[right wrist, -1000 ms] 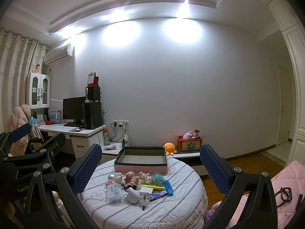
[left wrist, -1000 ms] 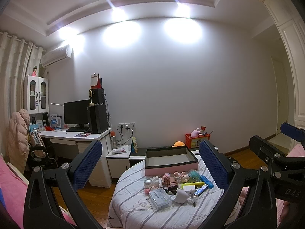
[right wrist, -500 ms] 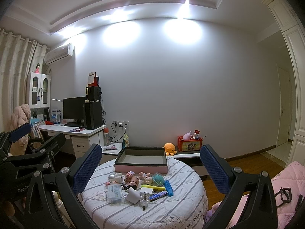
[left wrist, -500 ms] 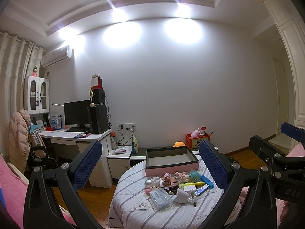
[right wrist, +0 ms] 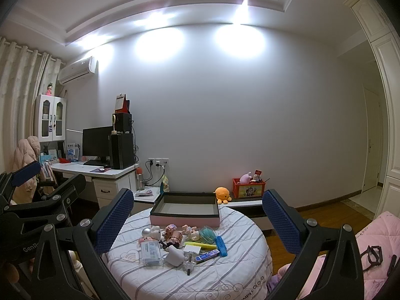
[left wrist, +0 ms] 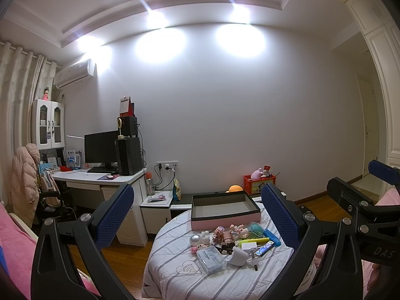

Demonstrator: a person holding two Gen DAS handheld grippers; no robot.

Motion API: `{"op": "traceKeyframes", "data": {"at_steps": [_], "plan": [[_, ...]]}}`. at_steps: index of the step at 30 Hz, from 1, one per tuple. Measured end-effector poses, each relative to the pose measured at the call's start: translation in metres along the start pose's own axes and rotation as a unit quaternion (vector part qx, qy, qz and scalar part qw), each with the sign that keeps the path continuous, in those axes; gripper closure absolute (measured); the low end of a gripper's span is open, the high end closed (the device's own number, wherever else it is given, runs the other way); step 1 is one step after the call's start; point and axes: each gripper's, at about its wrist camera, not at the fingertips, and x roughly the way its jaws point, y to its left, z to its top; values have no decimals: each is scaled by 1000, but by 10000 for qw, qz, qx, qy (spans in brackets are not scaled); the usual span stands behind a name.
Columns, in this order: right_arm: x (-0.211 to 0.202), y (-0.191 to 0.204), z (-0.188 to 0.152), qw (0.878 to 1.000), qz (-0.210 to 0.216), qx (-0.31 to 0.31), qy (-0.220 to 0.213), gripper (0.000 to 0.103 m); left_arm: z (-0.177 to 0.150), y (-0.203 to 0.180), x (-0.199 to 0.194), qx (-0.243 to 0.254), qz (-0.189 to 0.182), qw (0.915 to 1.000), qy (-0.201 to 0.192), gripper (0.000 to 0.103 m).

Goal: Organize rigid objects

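Both grippers hang well back from the round table [right wrist: 225, 275], raised above it and pointed across the room; the left gripper [left wrist: 197, 215] and the right gripper [right wrist: 197, 220] each stand with jaws spread wide and nothing between them. The small things to be sorted lie in a loose heap on the striped cloth, just in front of the open pink box [right wrist: 185, 211], which is empty as far as I can see. Most look light and hard: a clear plastic case [right wrist: 151, 250], a blue tube [right wrist: 221, 242], a yellow marker [right wrist: 200, 245], a white wedge-shaped piece [right wrist: 175, 252], a shiny silver ball [right wrist: 145, 231] and some little figurines [right wrist: 172, 235]. I would take the case across its short sides and the marker at mid-length; the ball looks slippery and likely to roll, and the figurines seem fragile at their thin parts.
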Motion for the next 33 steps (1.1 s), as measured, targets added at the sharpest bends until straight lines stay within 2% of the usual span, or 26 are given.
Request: {"op": "traceKeyframes", "data": {"at_steps": [33], "plan": [[1, 0, 0, 10000, -4, -30, 20, 0, -2, 2, -2, 9, 2, 10000, 13, 0]]}}
